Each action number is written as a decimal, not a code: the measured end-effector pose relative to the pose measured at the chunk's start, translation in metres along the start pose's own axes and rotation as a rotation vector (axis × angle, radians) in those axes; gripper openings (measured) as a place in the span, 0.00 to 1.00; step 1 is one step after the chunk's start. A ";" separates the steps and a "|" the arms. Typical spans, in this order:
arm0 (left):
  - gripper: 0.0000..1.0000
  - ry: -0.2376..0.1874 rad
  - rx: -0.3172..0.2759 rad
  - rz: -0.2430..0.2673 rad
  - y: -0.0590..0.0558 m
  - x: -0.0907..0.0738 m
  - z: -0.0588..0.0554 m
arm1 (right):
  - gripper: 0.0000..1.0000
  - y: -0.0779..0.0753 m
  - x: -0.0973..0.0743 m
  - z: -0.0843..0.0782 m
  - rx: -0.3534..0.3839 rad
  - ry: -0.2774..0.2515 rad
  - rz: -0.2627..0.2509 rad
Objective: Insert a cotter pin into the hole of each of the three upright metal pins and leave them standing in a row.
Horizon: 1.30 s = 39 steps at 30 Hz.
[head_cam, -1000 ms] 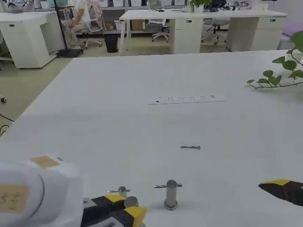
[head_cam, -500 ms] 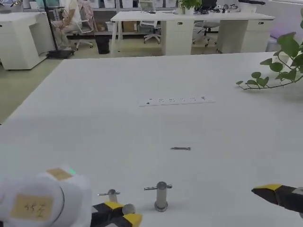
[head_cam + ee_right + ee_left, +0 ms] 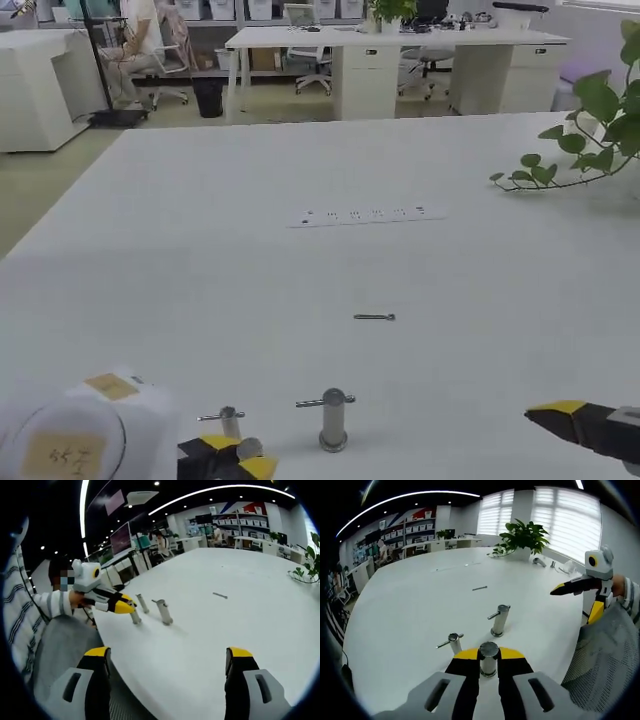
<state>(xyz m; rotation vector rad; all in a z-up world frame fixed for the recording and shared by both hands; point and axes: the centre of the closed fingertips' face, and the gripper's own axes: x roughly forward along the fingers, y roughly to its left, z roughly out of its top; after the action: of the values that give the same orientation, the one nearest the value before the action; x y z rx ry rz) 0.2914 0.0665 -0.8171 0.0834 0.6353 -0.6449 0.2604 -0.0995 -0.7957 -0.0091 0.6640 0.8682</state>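
Observation:
My left gripper (image 3: 489, 666) is shut on an upright metal pin (image 3: 489, 658) at the near table edge; the head view shows this left gripper (image 3: 240, 462) at the bottom left. Beyond it stand two more metal pins, a tall one (image 3: 500, 620) (image 3: 333, 420) and a shorter one (image 3: 454, 642) (image 3: 228, 420), each with a cotter pin through its head. A loose cotter pin (image 3: 375, 317) (image 3: 480, 587) (image 3: 220, 595) lies flat farther out. My right gripper (image 3: 167, 655) (image 3: 560, 415) hovers open and empty to the right, well apart from the pins (image 3: 162, 611).
The white table (image 3: 300, 150) is wide and bare around the pins. A power strip (image 3: 365, 214) sits flush in its middle and a trailing plant (image 3: 590, 130) reaches in at the far right. Desks and chairs stand beyond the far edge.
The head camera has shifted, so everything sits a little further left and lower. The grippers and pins keep their places relative to each other.

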 end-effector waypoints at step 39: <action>0.12 -0.075 0.108 -0.031 -0.004 0.010 -0.003 | 0.96 -0.003 0.004 0.005 0.011 -0.002 0.006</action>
<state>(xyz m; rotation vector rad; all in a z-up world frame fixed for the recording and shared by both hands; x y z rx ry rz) 0.2937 0.0587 -0.8244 0.1493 0.5300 -0.7094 0.2667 -0.0970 -0.7946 0.0037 0.6672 0.8700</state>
